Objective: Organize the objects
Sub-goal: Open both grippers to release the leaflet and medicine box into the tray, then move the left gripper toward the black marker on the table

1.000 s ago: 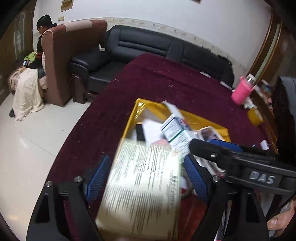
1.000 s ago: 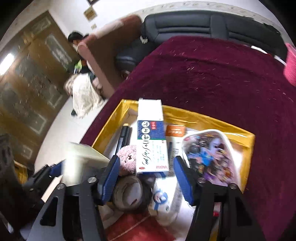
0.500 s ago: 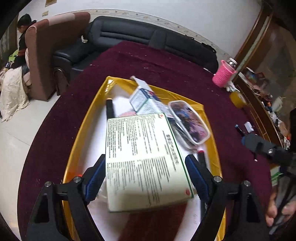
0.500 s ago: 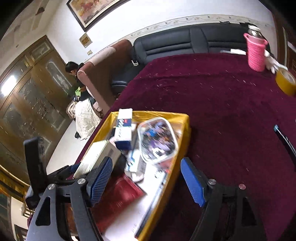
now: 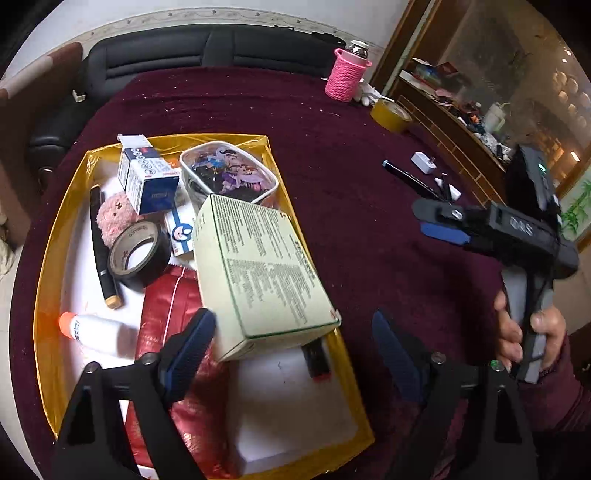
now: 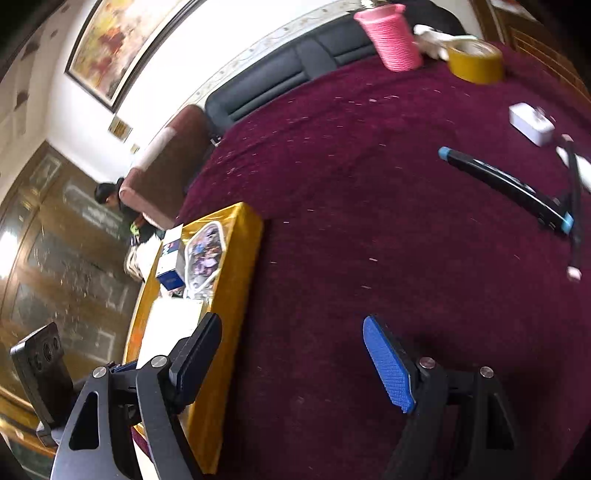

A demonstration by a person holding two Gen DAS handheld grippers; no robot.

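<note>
A yellow tray on the maroon table holds a pale green box, a blue-white carton, a clear pencil case, a black tape roll, a pink plush, a black marker, a glue tube and a red pouch. My left gripper is open and empty, just behind the green box, which rests tilted in the tray. My right gripper is open and empty over bare cloth right of the tray; it also shows in the left wrist view.
On the cloth to the right lie a black pen with blue ends, a white charger, a yellow tape roll and a pink knitted bottle sleeve. A black sofa and brown armchair stand behind the table.
My left gripper has let go of the green box, which now lies in the tray, and has drawn back. My right gripper has swung right, away from the tray, over the cloth.
</note>
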